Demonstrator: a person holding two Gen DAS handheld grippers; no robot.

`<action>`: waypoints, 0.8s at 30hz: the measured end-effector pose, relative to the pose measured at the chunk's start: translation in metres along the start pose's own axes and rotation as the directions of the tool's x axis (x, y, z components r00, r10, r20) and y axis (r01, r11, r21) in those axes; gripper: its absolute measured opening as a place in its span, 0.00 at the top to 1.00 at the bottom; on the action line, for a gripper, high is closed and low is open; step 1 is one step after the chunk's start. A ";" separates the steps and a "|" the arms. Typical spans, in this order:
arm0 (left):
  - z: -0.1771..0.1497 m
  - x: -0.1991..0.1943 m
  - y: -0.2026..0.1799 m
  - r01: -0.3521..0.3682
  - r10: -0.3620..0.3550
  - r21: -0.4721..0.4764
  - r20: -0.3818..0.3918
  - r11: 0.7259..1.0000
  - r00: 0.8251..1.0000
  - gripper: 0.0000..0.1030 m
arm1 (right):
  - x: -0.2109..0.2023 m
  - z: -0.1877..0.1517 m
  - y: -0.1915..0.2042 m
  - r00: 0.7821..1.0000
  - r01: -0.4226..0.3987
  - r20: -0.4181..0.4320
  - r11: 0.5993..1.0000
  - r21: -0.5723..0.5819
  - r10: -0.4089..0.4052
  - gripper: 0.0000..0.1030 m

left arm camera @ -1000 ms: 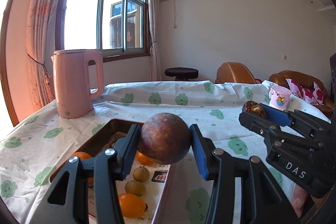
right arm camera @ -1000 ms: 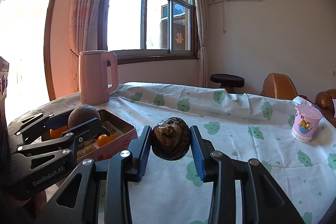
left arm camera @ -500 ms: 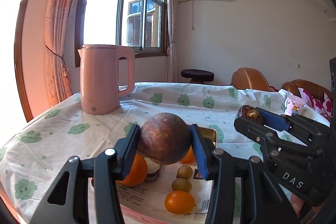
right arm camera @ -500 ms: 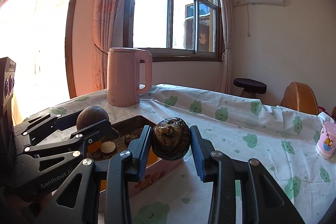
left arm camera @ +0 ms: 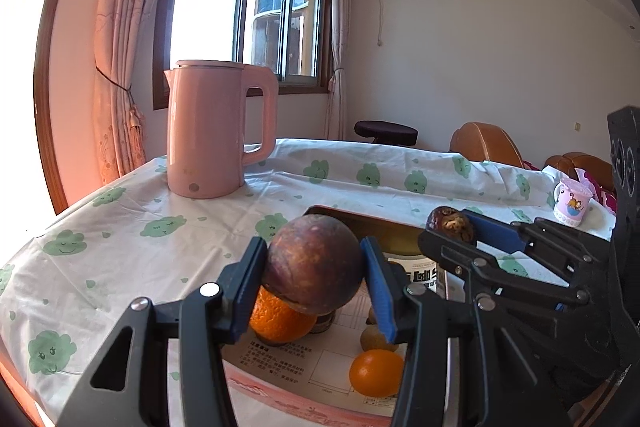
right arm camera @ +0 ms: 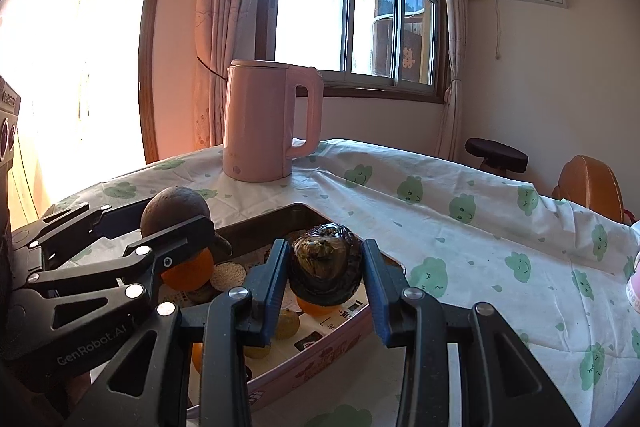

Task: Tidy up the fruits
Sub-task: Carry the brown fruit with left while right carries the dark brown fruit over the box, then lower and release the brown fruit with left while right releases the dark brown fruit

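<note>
Clearly the step in hand is carrying fruit to the tray [left arm camera: 352, 217], which sits on the cloth-covered counter [left arm camera: 120, 243] in front of the pink kettle [left arm camera: 216, 127]. On the left, the left claw [left arm camera: 314, 277] is clamped on a round brown fruit [left arm camera: 314, 263], poised above the oranges [left arm camera: 280, 319] lying in the tray. Beside it to the right, the right claw [right arm camera: 324, 275] grips a dark wrinkled fruit [right arm camera: 326, 265] over the tray's near corner. Next, each piece probably needs lowering into a free spot before the jaws let go.
</note>
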State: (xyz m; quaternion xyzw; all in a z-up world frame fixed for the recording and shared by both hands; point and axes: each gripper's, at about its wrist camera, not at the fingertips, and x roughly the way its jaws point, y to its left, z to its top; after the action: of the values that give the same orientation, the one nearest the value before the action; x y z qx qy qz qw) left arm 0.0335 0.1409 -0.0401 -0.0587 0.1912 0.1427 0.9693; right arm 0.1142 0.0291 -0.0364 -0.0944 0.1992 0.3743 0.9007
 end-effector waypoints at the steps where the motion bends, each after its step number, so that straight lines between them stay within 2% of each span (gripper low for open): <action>1: -0.001 0.000 0.001 -0.002 0.002 -0.002 -0.004 1.000 1.000 0.51 | 0.002 0.000 0.001 1.000 -0.002 -0.003 1.000 -0.001 0.002 0.62; 17: -0.012 -0.007 -0.001 0.001 -0.001 0.037 0.006 0.999 1.000 0.51 | 0.016 -0.001 0.004 0.999 -0.017 -0.051 1.000 -0.007 0.017 0.62; 24: -0.015 -0.002 0.000 -0.007 0.007 0.038 -0.017 0.999 1.000 0.47 | 0.022 -0.001 0.005 0.997 -0.030 -0.078 1.000 -0.007 0.029 0.62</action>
State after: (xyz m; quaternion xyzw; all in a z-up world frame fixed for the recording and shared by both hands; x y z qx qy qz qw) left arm 0.0264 0.1378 -0.0533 -0.0409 0.2024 0.1420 0.9681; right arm 0.1240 0.0462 -0.0469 -0.1099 0.2339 0.3845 0.8862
